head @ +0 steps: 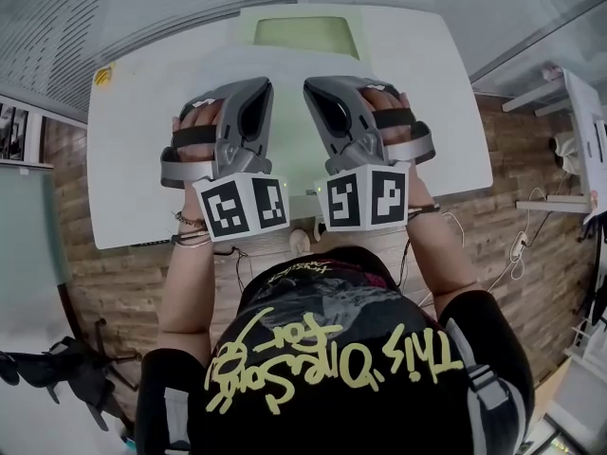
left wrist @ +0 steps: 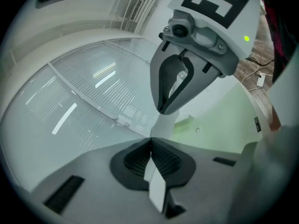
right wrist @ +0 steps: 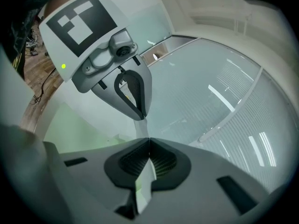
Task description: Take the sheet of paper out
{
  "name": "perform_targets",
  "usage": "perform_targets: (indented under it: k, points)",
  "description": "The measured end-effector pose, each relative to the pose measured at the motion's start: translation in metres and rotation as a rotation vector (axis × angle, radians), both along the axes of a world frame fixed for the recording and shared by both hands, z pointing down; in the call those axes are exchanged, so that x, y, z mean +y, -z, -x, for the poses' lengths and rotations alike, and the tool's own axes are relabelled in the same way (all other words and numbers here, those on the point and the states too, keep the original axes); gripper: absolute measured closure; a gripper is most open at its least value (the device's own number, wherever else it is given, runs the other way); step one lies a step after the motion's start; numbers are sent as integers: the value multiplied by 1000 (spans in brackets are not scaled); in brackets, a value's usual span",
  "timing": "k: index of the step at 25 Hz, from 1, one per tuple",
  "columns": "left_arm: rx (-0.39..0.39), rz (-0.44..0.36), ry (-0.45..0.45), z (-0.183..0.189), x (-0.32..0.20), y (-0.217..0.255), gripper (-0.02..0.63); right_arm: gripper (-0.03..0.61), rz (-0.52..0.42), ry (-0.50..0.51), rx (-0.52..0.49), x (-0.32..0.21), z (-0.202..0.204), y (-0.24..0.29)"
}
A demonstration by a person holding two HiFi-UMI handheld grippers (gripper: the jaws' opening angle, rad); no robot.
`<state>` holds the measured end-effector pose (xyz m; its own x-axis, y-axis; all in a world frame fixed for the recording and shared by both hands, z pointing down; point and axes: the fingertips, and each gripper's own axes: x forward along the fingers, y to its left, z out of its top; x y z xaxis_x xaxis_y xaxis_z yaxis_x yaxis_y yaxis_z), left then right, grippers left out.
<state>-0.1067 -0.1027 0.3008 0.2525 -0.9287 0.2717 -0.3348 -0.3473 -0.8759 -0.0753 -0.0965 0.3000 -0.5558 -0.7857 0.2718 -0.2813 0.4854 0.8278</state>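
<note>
The thin white sheet of paper (left wrist: 157,190) was stretched between the left gripper (left wrist: 150,141) and right gripper (right wrist: 149,141) above the white table (head: 142,159), both jaw pairs pressed shut on it; light, limp and probably easily torn, it suited gentle edge grips.

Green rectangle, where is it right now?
In the head view, the green rectangle sits at the middle of the white table's far edge. It is just beyond the tips of the left tool and right tool.
</note>
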Motion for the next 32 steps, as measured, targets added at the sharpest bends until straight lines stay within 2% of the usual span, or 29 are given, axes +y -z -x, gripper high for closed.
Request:
perform_targets:
  k: [20,32]
  points:
    - [28,-79,-13,13,31,34,604,569,-81,19,-10,30,13,39]
    - [39,-75,-11,11,35,33,604,569,-89,25,1,33,12,39]
